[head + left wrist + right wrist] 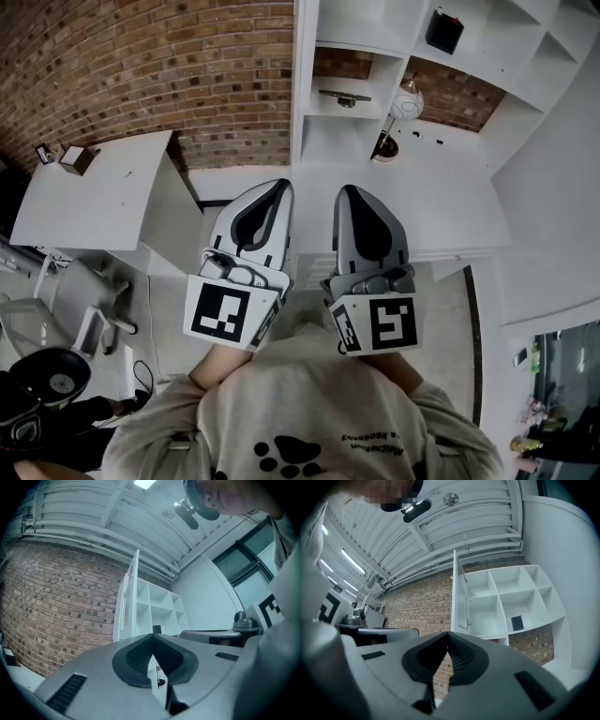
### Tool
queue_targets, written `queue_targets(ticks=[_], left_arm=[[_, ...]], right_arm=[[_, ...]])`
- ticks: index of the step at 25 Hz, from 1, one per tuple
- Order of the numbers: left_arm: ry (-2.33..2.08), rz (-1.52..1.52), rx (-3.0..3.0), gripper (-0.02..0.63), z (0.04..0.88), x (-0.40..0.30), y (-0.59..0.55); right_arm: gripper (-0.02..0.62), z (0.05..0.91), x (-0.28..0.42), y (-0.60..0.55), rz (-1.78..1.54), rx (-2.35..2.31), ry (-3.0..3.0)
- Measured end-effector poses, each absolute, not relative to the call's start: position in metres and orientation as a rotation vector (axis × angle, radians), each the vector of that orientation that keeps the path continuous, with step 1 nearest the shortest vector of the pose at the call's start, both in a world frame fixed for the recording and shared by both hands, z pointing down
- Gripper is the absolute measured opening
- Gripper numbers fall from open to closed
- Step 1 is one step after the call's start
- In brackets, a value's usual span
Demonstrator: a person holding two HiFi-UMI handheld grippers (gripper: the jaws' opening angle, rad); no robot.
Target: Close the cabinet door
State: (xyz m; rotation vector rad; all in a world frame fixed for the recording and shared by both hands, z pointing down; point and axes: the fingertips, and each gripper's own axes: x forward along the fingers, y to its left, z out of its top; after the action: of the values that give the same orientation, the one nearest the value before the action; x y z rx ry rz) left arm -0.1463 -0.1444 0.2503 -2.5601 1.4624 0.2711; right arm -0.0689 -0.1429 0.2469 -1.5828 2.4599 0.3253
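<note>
The white cabinet door [458, 597] stands open, edge-on to me, hinged on the left side of a white shelf cabinet [511, 597]; in the left gripper view the door [127, 606] also juts out from the shelves. From the head view the door [302, 84] is a narrow white strip ahead. Both grippers are held side by side near the person's chest, pointing at the cabinet and well short of it. The left gripper [281, 187] is shut and empty. The right gripper [349, 190] is shut with nothing in it.
A white counter [450, 225] runs under the shelves, bearing a round white object [407, 103] and a dark bowl [384, 147]. A black item [443, 30] sits in one compartment. A white table [94, 202] and a chair [94, 319] stand at the left; the brick wall [187, 66] is behind.
</note>
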Motion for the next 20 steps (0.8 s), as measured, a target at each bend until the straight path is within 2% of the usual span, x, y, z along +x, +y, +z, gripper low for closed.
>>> queue_targets(ticks=[10, 20], left_arm=[[1.519, 0.268, -2.491, 0.008, 0.232, -0.136, -0.209], [1.560, 0.290, -2.427, 0.008, 0.232, -0.147, -0.224]], right_arm=[[0.018, 0.228, -0.065, -0.212, 0.357, -1.450, 2.518], [0.018, 0.233, -0.078, -0.229, 0.378, -1.364, 2.556]])
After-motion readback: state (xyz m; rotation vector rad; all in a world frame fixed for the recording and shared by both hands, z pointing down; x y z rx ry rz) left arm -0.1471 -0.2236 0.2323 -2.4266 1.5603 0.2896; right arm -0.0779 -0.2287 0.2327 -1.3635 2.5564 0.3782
